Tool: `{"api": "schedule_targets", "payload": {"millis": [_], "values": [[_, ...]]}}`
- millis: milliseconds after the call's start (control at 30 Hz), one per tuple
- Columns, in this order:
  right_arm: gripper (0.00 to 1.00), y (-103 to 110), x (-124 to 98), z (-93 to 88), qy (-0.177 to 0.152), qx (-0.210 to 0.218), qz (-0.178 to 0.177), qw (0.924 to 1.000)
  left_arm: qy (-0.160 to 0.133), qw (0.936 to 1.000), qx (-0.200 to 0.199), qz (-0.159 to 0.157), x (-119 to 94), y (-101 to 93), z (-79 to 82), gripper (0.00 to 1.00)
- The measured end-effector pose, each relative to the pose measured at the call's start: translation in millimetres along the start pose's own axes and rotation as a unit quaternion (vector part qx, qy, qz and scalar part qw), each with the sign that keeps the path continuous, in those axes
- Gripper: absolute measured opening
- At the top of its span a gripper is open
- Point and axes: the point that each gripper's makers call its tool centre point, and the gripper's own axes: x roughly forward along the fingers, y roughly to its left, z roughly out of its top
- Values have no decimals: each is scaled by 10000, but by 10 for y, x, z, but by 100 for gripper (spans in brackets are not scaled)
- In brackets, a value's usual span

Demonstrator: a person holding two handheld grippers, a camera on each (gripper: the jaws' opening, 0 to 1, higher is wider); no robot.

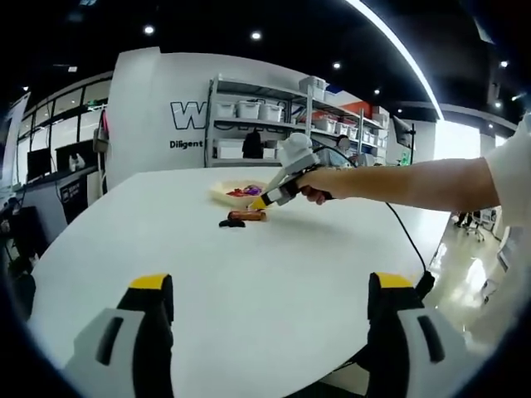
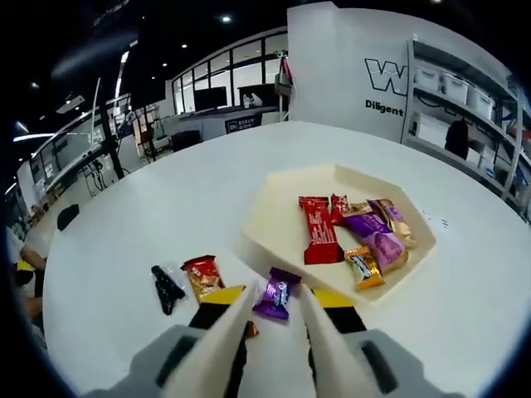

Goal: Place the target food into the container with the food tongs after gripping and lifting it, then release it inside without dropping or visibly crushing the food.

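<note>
Two tools in use: left tool held low over the bare tabletop, jaws spread wide, nothing between them; right tool carries the food tongs.
Right tool state: closed on the food tongs, whose two cream blades converge toward the candy; whether the blade tips touch it, I cannot tell.
Target food: purple-wrapped candy, lying on the tabletop between the tong tips, just outside the near edge of the container.
Near neighbours: orange-wrapped candy and black-wrapped candy, to the left of the target, close by.
Container: shallow cream tray, already holding several wrapped candies, including a red bar.
Risk, grip: slick wrapper may slip from smooth blades if squeezed at one corner only.
Risk, crushing: excess closing force would deform the small piece.
Risk, transfer: low lift may catch the tray rim and knock the candy loose.
Risk, stray contact: the left blade could drag the orange-wrapped candy along.
</note>
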Motion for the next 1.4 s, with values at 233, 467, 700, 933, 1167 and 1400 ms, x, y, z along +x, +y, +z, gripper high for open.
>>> {"api": "schedule_targets", "payload": {"millis": [233, 467, 700, 933, 1167, 1400], "values": [[14, 61, -8, -21, 44, -478, 17, 9988, 58, 10000, 38, -17, 20, -15, -46, 95], [13, 66, -45, -41, 155, -340, 95, 9993, 64, 10000, 45, -30, 54, 9, -59, 95], [14, -52, -268, 79, -106, -262, 74, 9996, 180, 9998, 8, -46, 128, 24, -53, 95], [14, -143, -496, 182, -301, -195, 70, 9993, 153, 9998, 80, -59, 215, 8, 48, 94], [14, -278, -587, 224, -348, -186, -7, 9992, 187, 9995, 208, -129, 328, -39, 85, 94], [15, -268, -517, 11, -139, -178, 82, 9997, 184, 9994, 219, -180, 344, -93, 81, 93]]}}
